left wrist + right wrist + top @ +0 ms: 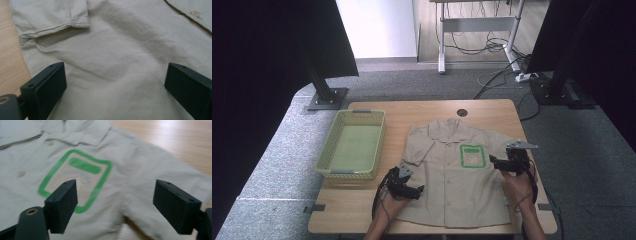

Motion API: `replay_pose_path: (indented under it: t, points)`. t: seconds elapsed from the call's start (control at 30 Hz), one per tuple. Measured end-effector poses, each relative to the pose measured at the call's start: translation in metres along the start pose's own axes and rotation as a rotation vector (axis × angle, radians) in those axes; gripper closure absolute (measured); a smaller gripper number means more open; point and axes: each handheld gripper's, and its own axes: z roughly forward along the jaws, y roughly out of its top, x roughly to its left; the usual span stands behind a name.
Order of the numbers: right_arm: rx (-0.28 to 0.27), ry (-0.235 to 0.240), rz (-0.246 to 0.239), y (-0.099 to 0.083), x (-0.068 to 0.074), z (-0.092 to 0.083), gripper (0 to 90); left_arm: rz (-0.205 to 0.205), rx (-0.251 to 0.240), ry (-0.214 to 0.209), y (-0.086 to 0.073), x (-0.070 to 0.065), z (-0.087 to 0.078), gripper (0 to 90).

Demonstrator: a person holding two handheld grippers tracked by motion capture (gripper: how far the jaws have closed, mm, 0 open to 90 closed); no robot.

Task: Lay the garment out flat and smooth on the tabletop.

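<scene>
A beige short-sleeved shirt lies flat and face up on the wooden table, collar toward the far edge. It has a green-edged chest pocket, also clear in the right gripper view. My left gripper hovers over the shirt's left side near the hem, its jaws wide apart above plain cloth below the sleeve. My right gripper stands at the shirt's right side by the pocket. Its jaws are spread with nothing between them.
A pale green mesh basket stands empty on the table's left part. A round cable hole sits near the far edge. Bare wood shows along the front left corner. Beyond the table are a grey carpet, stand bases and cables.
</scene>
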Motion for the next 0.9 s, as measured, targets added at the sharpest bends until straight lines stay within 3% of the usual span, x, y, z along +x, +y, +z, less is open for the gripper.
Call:
replay_pose_path:
  t: [0.1, 0.13, 0.2, 0.43, 0.47, 0.9]
  points:
    - [0.009, 0.009, -0.012, -0.001, 0.004, 0.003, 16.8, 0.0, 0.0, 0.0, 0.0, 0.0, 0.0, 3.4]
    - [0.028, 0.027, -0.036, -0.005, 0.015, 0.014, 14.3, 0.0, 0.0, 0.0, 0.0, 0.0, 0.0, 3.5]
    - [0.047, 0.038, -0.048, -0.009, 0.02, 0.02, 13.7, 0.0, 0.0, 0.0, 0.0, 0.0, 0.0, 3.4]
    - [0.085, 0.052, -0.079, -0.018, 0.028, 0.031, 12.1, -0.001, 0.0, 0.0, 0.0, 0.0, 0.0, 3.3]
    - [0.108, 0.053, -0.108, -0.026, 0.035, 0.038, 9.0, -0.002, -0.001, 0.001, 0.0, 0.0, 0.0, 3.4]
    - [0.108, 0.038, -0.094, -0.03, 0.037, 0.032, 9.0, -0.032, -0.006, 0.007, 0.006, 0.005, -0.003, 9.3]
